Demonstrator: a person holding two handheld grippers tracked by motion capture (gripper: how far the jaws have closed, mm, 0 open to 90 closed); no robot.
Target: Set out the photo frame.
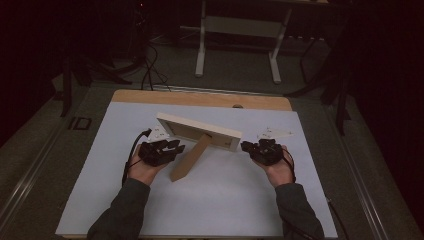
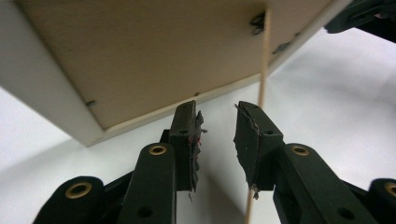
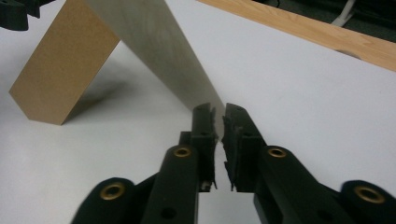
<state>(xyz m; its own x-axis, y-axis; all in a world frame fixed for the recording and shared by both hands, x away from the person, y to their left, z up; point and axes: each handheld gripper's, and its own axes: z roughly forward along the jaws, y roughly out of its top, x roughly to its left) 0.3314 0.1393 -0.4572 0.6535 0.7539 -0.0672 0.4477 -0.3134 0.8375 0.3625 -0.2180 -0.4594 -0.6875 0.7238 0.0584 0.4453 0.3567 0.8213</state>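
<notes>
The white-rimmed wooden picture frame (image 1: 200,129) with the tan fibreboard back is standing tilted near the middle of the table (image 1: 220,210), which is lying under a pale grey-white sheet, and its flat tan fibreboard easel leg (image 1: 189,159) is propping it from behind, the leg's foot resting on the sheet toward the person. The right hand-held gripper (image 1: 248,146) is pinching the frame's right end: in the right gripper view its jaws are standing nearly together with the white edge (image 3: 159,44) running down between them. The left hand-held gripper (image 1: 176,147) is sitting at the frame's left part with its jaws apart, gripping nothing; in the left gripper view the tan back (image 2: 154,51) is hanging just above and beyond the tips, and the thin leg is showing edge-on beside the right-hand jaw. To my eye the risk is lying in that one-sided hold: with only a narrow bite on one end, any lift or twist is likely to swing the frame about the pinch, drag the leg across the smooth sheet, and let the frame fold flat or slip free. The open left jaws, closing carelessly, could also be catching the leg rather than the rim and be straining its hinge.
</notes>
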